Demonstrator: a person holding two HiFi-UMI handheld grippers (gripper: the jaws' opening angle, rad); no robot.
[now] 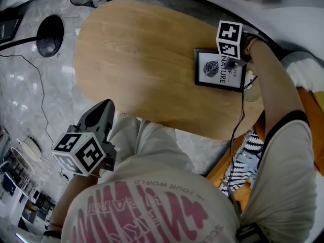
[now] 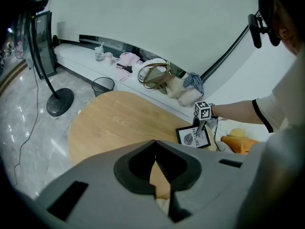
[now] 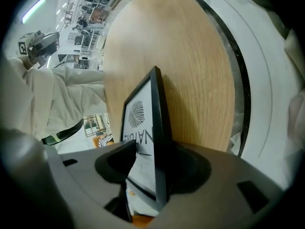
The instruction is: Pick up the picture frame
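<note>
A black picture frame (image 1: 212, 70) with a leaf print and the word NATURE is at the right end of the oval wooden table (image 1: 142, 59). My right gripper (image 1: 234, 65) is shut on the frame's right edge. In the right gripper view the frame (image 3: 143, 128) stands edge-on between the jaws, one jaw against its glass and the other behind its back. The left gripper view shows the same frame (image 2: 193, 137) far off, under the right gripper's marker cube. My left gripper (image 1: 104, 105) is held low by the person's body, off the near table edge, its jaws together with nothing in them.
A round black stand base (image 1: 49, 34) with a cable sits on the marble floor left of the table. A wire bin (image 2: 102, 86) and bags (image 2: 155, 75) line the white ledge behind. An orange cushion (image 2: 238, 144) lies right of the table.
</note>
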